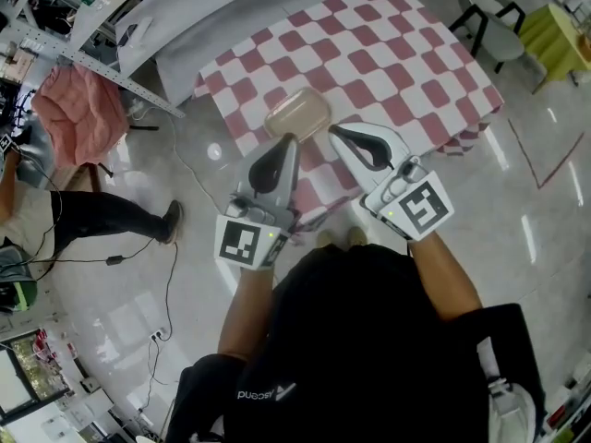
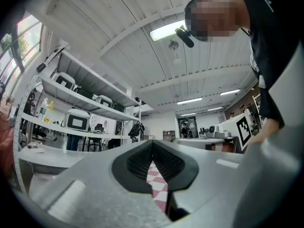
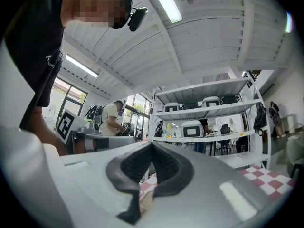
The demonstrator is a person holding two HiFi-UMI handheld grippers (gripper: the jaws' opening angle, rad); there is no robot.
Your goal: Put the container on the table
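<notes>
A beige translucent container [image 1: 297, 113] lies on the near edge of the table [image 1: 397, 63], which is covered with a pink-and-white checked cloth. In the head view my left gripper [image 1: 290, 139] points at the container's near left side, with its jaws shut and nothing between them. My right gripper [image 1: 334, 129] sits just right of the container, jaws also shut and holding nothing. Neither gripper holds the container. In the left gripper view the pads [image 2: 142, 163] meet, with only checked cloth [image 2: 159, 186] showing below them. The right gripper view shows closed jaws as well.
A metal shelf rack [image 1: 92, 26] and a pink cloth [image 1: 78, 109] stand at the left. A person's legs [image 1: 102, 215] stretch across the floor there, with cables nearby. A chair [image 1: 489, 17] stands at the table's far right. Shelves with boxes [image 3: 204, 127] fill the room's background.
</notes>
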